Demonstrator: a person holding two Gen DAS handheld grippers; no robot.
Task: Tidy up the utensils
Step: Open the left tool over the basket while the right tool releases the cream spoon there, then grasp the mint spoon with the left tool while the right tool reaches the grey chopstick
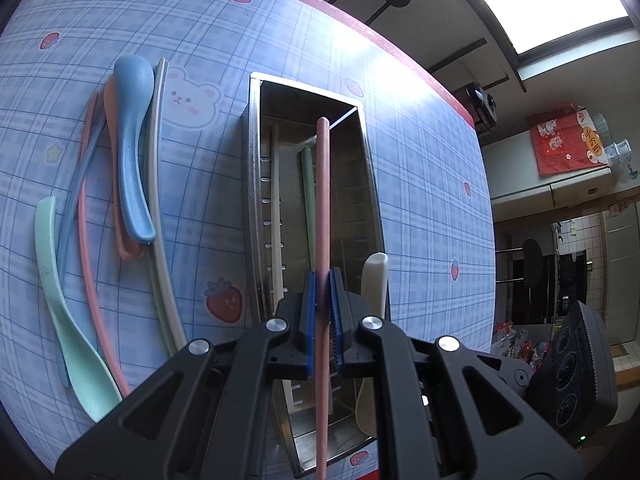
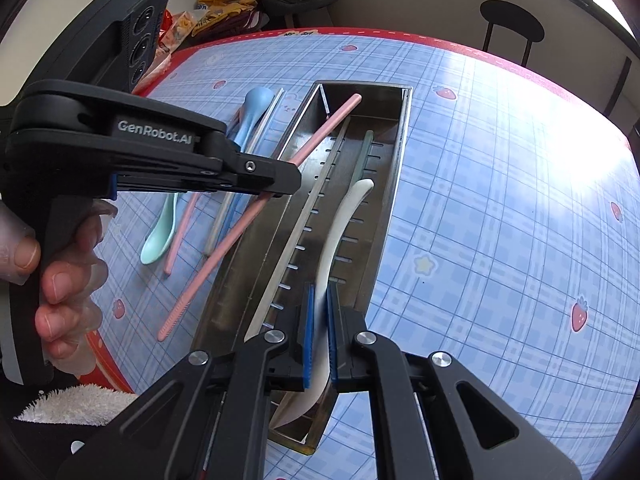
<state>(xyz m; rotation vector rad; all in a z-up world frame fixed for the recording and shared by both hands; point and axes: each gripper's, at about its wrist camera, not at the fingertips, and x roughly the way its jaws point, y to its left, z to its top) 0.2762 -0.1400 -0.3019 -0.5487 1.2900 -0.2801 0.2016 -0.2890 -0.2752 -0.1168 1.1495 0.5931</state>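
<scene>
A long steel tray (image 1: 254,184) (image 2: 402,140) lies on the table. My left gripper (image 1: 322,280) (image 2: 280,188) is shut on a pink chopstick (image 1: 322,200) (image 2: 224,252), held slanted above the tray with its far tip over the tray's far end. My right gripper (image 2: 319,296) is shut on the white spoon (image 2: 340,232) (image 1: 375,276), whose handle reaches down into the tray. A white chopstick (image 1: 275,200) and a green chopstick (image 1: 308,192) lie inside the tray.
Left of the tray lie a blue spoon (image 1: 134,140), a pink spoon (image 1: 120,200), a mint spoon (image 1: 60,300) and several loose chopsticks (image 1: 90,240). The red table edge (image 2: 96,340) is near, with a white towel (image 2: 76,404) below it. A hand (image 2: 68,292) grips the left tool.
</scene>
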